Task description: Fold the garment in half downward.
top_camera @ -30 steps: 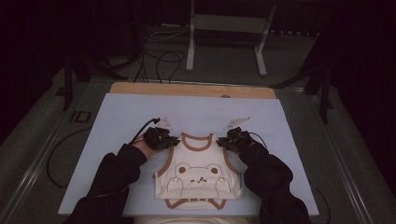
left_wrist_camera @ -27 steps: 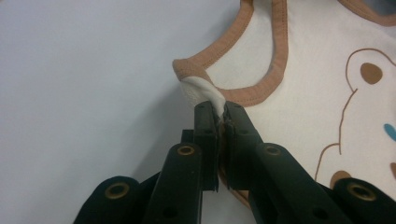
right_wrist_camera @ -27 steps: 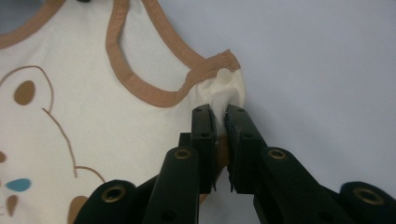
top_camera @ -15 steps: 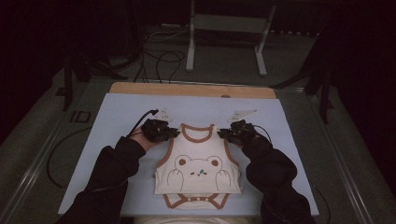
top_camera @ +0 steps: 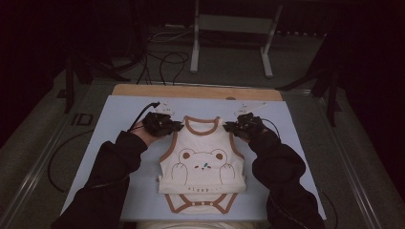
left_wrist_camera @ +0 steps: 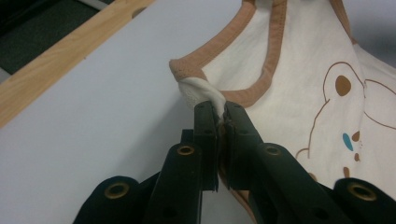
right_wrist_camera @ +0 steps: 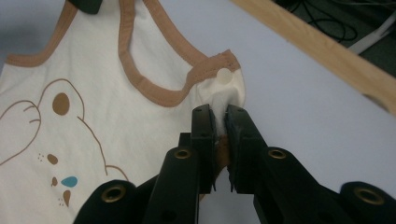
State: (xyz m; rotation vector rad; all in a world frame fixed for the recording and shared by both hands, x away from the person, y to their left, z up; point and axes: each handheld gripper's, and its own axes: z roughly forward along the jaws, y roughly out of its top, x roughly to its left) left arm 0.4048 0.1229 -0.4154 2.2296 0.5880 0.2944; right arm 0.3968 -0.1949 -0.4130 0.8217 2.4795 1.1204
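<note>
Blue table (top_camera: pixel 119 119) — hand-held grippers pinch bodysuit (top_camera: pixel 203 162) shoulders.

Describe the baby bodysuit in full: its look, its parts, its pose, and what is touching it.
The baby bodysuit is sleeveless, of cream knit-looking cloth with brown binding at neck, armholes and leg openings, and a bear drawn on its chest. It is front side up on the pale blue table. The left hand-held gripper pinches one shoulder strap, the right hand-held gripper the other, beside a white snap.
</note>
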